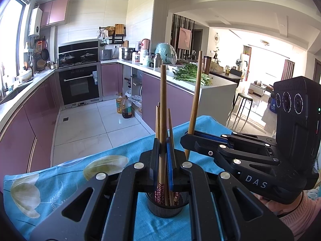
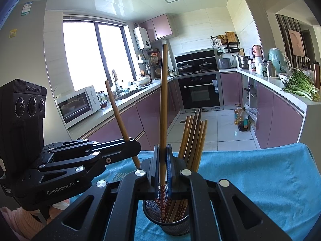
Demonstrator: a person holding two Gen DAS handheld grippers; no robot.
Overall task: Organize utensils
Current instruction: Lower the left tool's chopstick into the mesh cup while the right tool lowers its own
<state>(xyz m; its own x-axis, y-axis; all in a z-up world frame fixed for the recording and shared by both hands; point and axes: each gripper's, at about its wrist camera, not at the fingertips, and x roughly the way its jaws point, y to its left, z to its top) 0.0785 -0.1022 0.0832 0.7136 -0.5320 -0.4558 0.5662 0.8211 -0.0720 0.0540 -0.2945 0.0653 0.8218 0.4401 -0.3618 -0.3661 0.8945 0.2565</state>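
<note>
One chopstick is clamped upright in the left gripper (image 1: 163,156) and another in the right gripper (image 2: 163,160), both above the mesh holder (image 2: 172,219) on the blue cloth (image 2: 260,180). The insertion step appears to be in hand. Each stick would next be lowered into the near holder beside the bundle (image 2: 193,138) and released.

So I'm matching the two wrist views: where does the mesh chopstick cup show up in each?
Left wrist: mesh cup at bottom centre, behind the hand-held gripper's linkage.
Right wrist: cup at bottom centre, likewise.
Shared landmark: the oven across the kitchen.
</note>
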